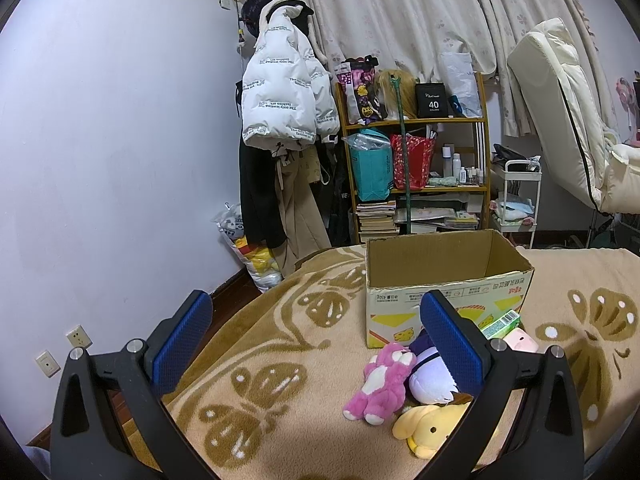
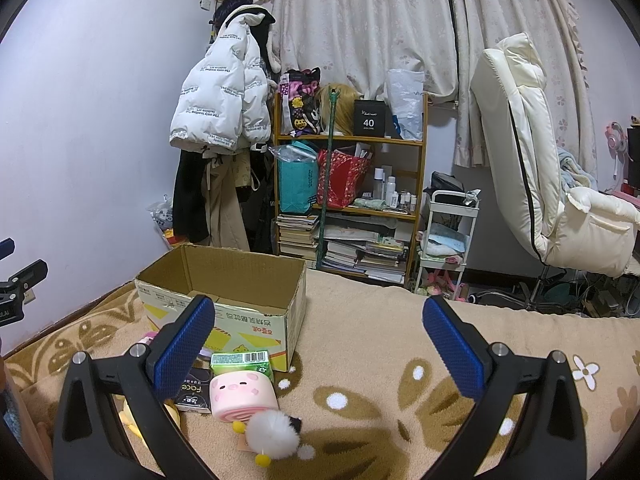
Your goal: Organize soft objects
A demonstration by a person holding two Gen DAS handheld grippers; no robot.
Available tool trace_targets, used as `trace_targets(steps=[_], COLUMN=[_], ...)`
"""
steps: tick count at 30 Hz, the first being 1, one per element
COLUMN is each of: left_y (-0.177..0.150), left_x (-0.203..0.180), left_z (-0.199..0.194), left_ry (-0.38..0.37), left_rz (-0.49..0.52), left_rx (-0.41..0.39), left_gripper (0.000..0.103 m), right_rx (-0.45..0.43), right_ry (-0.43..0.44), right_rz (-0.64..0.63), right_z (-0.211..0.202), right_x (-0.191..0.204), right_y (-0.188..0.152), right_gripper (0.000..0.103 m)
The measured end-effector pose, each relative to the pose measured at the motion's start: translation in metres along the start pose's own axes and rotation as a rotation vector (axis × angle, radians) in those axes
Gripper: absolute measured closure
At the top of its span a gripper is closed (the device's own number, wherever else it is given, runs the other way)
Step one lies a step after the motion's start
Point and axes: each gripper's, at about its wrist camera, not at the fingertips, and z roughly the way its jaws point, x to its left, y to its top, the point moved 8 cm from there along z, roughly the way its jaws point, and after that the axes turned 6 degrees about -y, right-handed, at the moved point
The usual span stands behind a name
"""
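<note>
An open cardboard box [image 1: 448, 280] [image 2: 224, 292] stands on the tan butterfly blanket [image 1: 280, 344]. In front of it lie a pink plush bear [image 1: 380, 384], a purple-and-white plush [image 1: 430, 376], a yellow plush [image 1: 428, 426], a pink pig-face cushion [image 2: 242, 396] [image 1: 520, 340], a green packet [image 2: 242, 361] [image 1: 500, 325], a dark "Face" box [image 2: 192, 394] and a white fluffy toy [image 2: 274, 434]. My left gripper [image 1: 316, 344] hovers open, left of the plush pile. My right gripper [image 2: 320, 348] is open above the blanket, right of the pig cushion, holding nothing.
Beyond the bed stand a wooden shelf [image 2: 348, 184] full of bags, bottles and books, a white cart [image 2: 448, 240], a cream recliner chair [image 2: 532, 176] and coats hung on the wall [image 1: 280, 112]. Bare blanket [image 2: 400, 320] stretches right of the box.
</note>
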Motion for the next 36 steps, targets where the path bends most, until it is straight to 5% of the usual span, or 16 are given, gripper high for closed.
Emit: trace_targets(steps=[36], left_y=[-0.009], left_x=[0.004], left_z=[0.006], left_ry=[0.001], left_rz=[0.008], left_rx=[-0.003], left_gripper=[0.0], right_rx=[0.002], right_ry=[-0.001], right_rz=[-0.002], right_z=[0.001], right_x=[0.001], right_y=[-0.002], right_gripper=[0.0])
